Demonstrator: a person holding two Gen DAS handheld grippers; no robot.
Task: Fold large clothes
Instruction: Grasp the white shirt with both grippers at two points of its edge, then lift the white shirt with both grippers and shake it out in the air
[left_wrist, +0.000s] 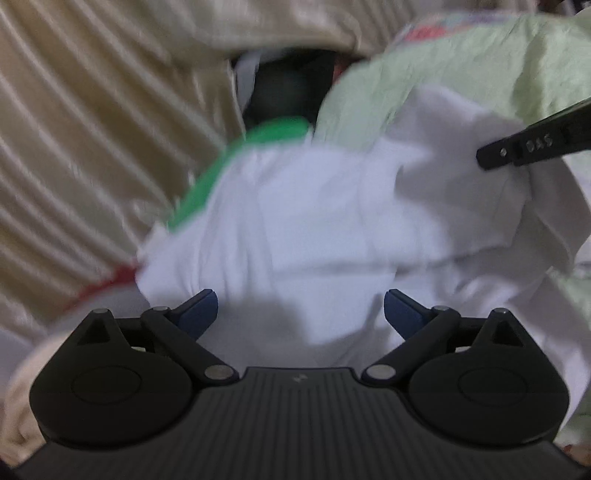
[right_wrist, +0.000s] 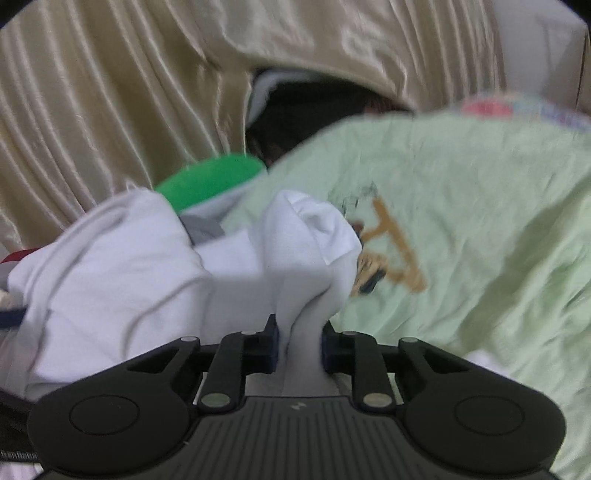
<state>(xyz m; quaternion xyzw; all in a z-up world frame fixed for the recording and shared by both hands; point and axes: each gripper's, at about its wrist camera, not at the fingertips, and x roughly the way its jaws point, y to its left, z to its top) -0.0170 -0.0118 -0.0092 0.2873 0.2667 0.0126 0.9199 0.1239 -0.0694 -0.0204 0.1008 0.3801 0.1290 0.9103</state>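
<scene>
Right wrist: right tool (right_wrist: 299, 345) tilted down, clenched on bunched white garment (right_wrist: 110, 273).

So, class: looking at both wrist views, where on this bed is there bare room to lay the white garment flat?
Free: the pale green sheet right of the bunched white garment, past its brown print. Crowded: the left, where the white cloth heaps against the green patch and beige pleated curtain. The right gripper pinches a fold; the left gripper hangs open above the cloth.

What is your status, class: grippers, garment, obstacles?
Right gripper clamped on white shirt. Left gripper open above it. Green sheet underneath; nothing blocking.
</scene>
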